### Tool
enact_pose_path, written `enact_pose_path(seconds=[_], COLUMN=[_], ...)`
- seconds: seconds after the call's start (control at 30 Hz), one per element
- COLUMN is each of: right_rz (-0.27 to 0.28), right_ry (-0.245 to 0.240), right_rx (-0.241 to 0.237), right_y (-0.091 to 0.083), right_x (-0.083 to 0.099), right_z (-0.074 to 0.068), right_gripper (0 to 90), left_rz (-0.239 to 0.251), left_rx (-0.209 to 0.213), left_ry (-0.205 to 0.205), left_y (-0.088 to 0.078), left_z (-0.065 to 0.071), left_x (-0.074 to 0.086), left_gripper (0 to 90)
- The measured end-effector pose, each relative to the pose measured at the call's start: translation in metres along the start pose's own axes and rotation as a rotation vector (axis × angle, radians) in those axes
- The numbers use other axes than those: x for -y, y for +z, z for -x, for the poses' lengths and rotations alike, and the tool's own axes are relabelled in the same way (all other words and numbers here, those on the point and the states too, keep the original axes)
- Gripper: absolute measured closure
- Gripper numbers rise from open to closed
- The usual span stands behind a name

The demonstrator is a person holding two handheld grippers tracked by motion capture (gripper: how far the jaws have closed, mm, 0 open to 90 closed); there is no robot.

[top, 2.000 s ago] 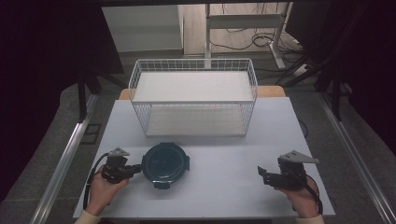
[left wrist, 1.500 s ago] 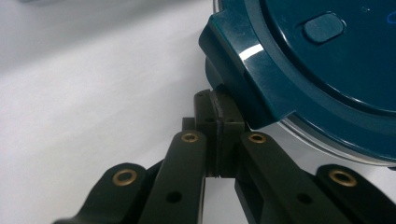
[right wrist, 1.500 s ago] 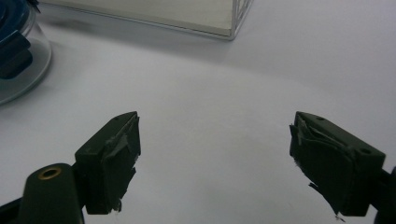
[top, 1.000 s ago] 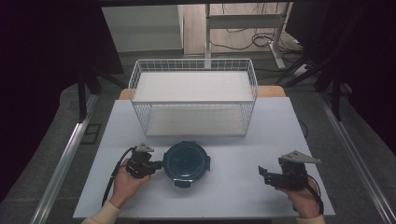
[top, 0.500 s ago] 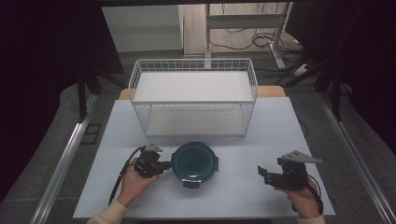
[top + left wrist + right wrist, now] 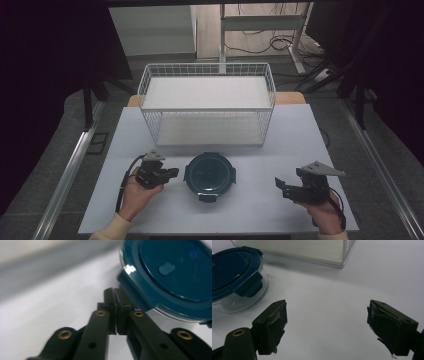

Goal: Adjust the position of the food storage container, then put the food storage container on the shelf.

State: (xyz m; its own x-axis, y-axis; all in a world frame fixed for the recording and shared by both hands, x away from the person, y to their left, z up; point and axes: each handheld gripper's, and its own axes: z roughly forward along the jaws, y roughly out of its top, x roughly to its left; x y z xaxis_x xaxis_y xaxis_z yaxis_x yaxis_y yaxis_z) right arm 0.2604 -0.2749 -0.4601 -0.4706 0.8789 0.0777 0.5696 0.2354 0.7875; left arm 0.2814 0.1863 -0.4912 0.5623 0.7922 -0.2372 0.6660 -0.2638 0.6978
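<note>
Since two seconds ago the left tongs (image 6: 172, 173) have pushed the round container (image 6: 210, 175) from the tabletop's 7 o'clock area toward the middle, and now sit just beside its 9 o'clock latch, jaws pressed together and empty. The right tongs (image 6: 280, 186) have stayed at 4 o'clock, jaws spread wide over bare tabletop (image 6: 260, 210). The blue-lidded container rests near centre, with the white wire basket (image 6: 207, 102) beyond it at 12 o'clock.
</note>
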Motion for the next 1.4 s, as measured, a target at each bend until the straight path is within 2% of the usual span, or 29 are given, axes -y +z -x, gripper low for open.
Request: enact_pose_path(seconds=[0.07,0.13,0.17,0.27,0.4,0.5,0.7,0.8,1.27,1.4], right_rz=[0.008,0.009,0.009,0.017,0.026,0.025,0.044,0.048,0.047,0.058], right_ry=[-0.007,-0.004,-0.005,-0.015,-0.023,-0.021,-0.017,-0.011,-0.011,-0.005], right_rx=[-0.004,-0.01,-0.013,-0.029,-0.052,-0.058,-0.097,-0.118,-0.211,-0.254], right_y=[0.0,0.0,0.001,0.001,0.002,0.004,0.005,0.006,0.015,0.02], right_x=[0.0,0.0,0.0,0.0,0.0,0.001,0.0,0.0,-0.004,-0.012], right_z=[-0.001,-0.001,-0.001,-0.004,-0.005,-0.007,-0.01,-0.01,-0.025,-0.033], right_gripper=[16.1,16.1,16.1,16.1,16.1,16.1,16.1,16.1,16.0,16.4], left_rz=[0.039,0.074,0.071,0.064,0.058,0.058,0.068,0.067,0.055,0.052], left_rx=[-0.017,-0.01,0.007,0.024,0.037,0.02,0.026,0.059,0.102,0.105], left_ry=[-0.022,-0.047,-0.067,-0.089,-0.103,-0.115,-0.137,-0.137,-0.142,-0.155], left_y=[-0.009,-0.016,-0.019,-0.022,-0.023,-0.026,-0.031,-0.032,-0.028,-0.024], left_z=[0.0,0.001,0.001,0.001,-0.001,-0.005,-0.006,-0.001,0.007,0.008], left_x=[0.001,0.003,0.004,0.004,0.005,0.009,0.013,0.01,0.006,0.006], left_gripper=[73.1,60.9,56.3,41.5,33.4,31.6,27.9,28.0,24.8,23.9])
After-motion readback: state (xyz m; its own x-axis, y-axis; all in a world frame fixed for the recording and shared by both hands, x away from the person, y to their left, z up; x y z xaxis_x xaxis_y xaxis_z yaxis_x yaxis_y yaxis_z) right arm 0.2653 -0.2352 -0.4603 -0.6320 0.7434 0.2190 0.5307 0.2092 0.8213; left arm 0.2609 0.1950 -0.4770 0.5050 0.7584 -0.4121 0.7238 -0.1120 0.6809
